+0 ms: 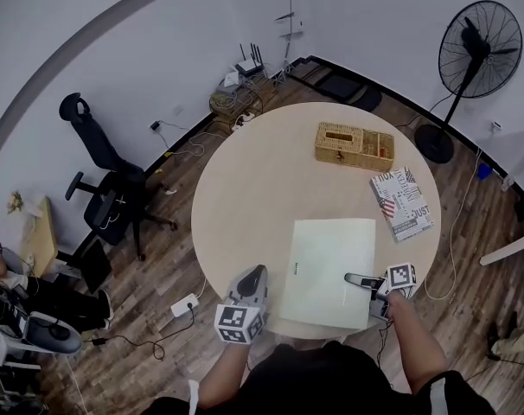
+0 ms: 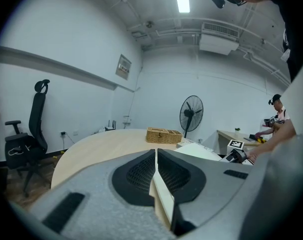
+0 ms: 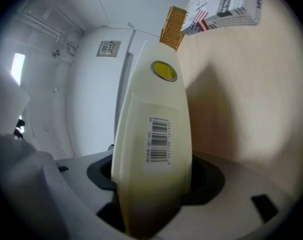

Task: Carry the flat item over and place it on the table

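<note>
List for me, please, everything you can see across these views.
round table: one, pale wood, middle of the room
flat item: one, pale cream, on the table's near side
wicker box: one, tan, table's far side
patterned box: one, newsprint and flag print, table's right side
office chair: one, black, on the floor left of the table
standing fan: one, black, far right
router: one, white with dark antennas, by the far wall
power strip: one, white, floor at near left
left gripper: grey, jaws together, at the table's near edge
right gripper: grey, clamped on the flat item's right edge
</note>
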`<move>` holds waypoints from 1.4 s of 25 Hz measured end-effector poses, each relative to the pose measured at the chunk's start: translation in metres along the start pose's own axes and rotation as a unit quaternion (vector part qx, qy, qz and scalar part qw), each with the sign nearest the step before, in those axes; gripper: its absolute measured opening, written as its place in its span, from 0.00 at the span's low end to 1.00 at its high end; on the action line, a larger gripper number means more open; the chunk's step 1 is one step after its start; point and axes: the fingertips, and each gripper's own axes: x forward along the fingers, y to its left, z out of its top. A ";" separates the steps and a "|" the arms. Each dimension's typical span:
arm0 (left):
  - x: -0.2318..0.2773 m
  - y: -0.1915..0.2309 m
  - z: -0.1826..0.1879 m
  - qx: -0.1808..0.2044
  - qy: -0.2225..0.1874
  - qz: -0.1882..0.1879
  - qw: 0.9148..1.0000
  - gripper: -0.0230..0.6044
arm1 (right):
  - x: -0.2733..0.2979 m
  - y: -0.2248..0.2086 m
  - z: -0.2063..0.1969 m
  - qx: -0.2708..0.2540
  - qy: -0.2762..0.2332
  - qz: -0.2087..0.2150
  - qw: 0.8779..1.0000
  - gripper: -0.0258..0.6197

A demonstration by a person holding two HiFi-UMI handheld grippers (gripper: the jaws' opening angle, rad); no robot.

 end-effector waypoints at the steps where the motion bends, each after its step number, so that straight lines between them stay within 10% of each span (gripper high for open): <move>1: 0.000 0.001 -0.001 -0.001 0.001 0.002 1.000 0.06 | 0.001 -0.005 0.000 0.010 0.002 -0.005 1.000 0.51; 12: -0.001 0.000 -0.001 -0.002 -0.002 -0.003 1.000 0.06 | 0.007 -0.026 0.007 -0.014 0.011 -0.147 0.989 0.58; 23: -0.001 0.002 0.000 -0.002 -0.001 -0.012 1.000 0.06 | -0.016 -0.051 0.027 -0.121 -0.018 -0.330 0.936 0.67; 35: 0.003 -0.004 0.005 0.001 -0.003 -0.029 1.000 0.06 | -0.015 0.066 0.063 -0.305 -0.115 -0.308 0.894 0.67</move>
